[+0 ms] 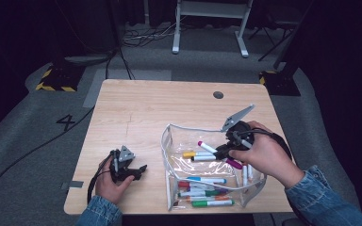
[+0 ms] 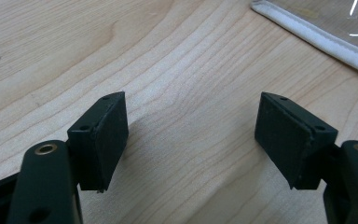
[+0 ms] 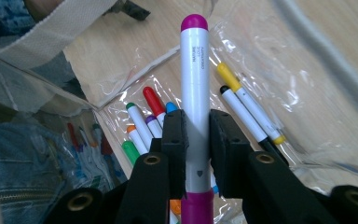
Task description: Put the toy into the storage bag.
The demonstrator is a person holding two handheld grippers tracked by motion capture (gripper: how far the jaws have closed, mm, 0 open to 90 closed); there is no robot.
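My right gripper (image 3: 196, 140) is shut on a white marker with magenta ends (image 3: 194, 74), held above the open clear pouch (image 1: 169, 141). In the high view that magenta marker (image 1: 208, 148) points left over the pouch mouth, with my right gripper (image 1: 222, 151) at its middle. Several markers lie inside the pouch, among them a yellow-capped one (image 1: 195, 154) and a green one (image 1: 212, 203). My left gripper (image 1: 140, 170) rests on the wooden table (image 1: 136, 108) left of the pouch, open, with nothing between its pads (image 2: 107, 135).
The pouch's white zipper edge (image 2: 317, 37) runs past the upper right of the left gripper view. A dark round hole (image 1: 218, 94) sits near the table's far edge. Cables and a desk frame (image 1: 212, 23) lie on the floor beyond.
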